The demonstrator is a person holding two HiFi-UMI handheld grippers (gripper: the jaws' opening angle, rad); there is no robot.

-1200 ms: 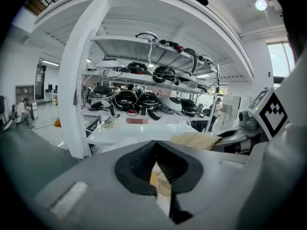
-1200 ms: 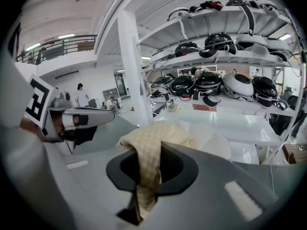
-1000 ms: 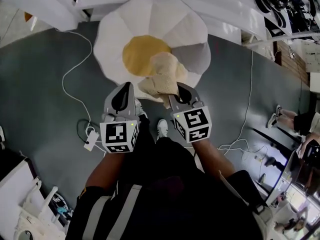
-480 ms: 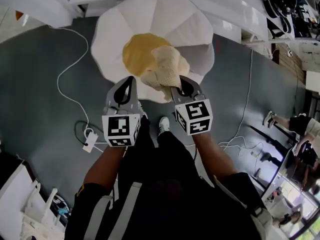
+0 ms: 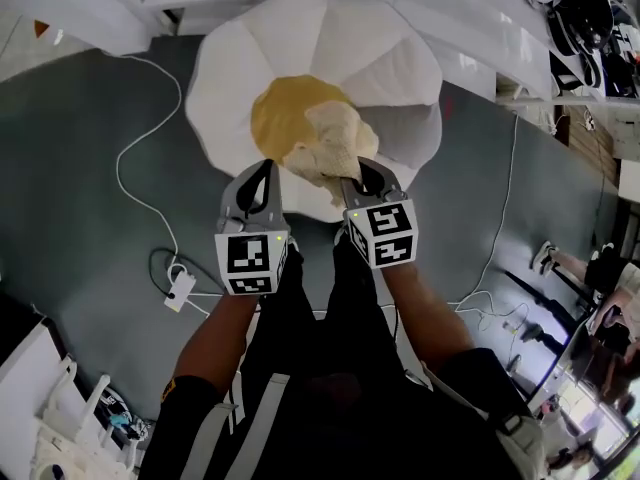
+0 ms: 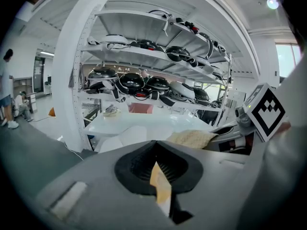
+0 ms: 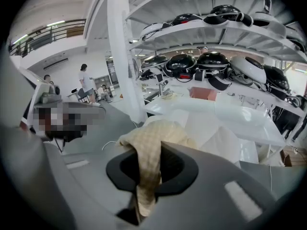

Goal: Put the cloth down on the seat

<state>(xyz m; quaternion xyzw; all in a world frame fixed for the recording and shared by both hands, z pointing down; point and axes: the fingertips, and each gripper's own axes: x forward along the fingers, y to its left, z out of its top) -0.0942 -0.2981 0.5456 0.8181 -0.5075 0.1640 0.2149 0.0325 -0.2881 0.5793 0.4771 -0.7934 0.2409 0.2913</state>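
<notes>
While the left gripper [image 5: 262, 176] and right gripper [image 5: 362, 180] both pinch the cloth [image 5: 330, 146], it hangs over the seat [image 5: 245, 63].
The seat's yellow centre [image 5: 278, 118] lies just ahead, below.

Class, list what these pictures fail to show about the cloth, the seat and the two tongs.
1. Head view: whether the cloth touches the seat; seen from above, the cloth itself covers any gap.
2. Head view: the seat's near rim, behind the left tongs, right tongs and cloth.
3. Left gripper view: how much cloth is pinched; the closed jaws hide all but a strip.
</notes>
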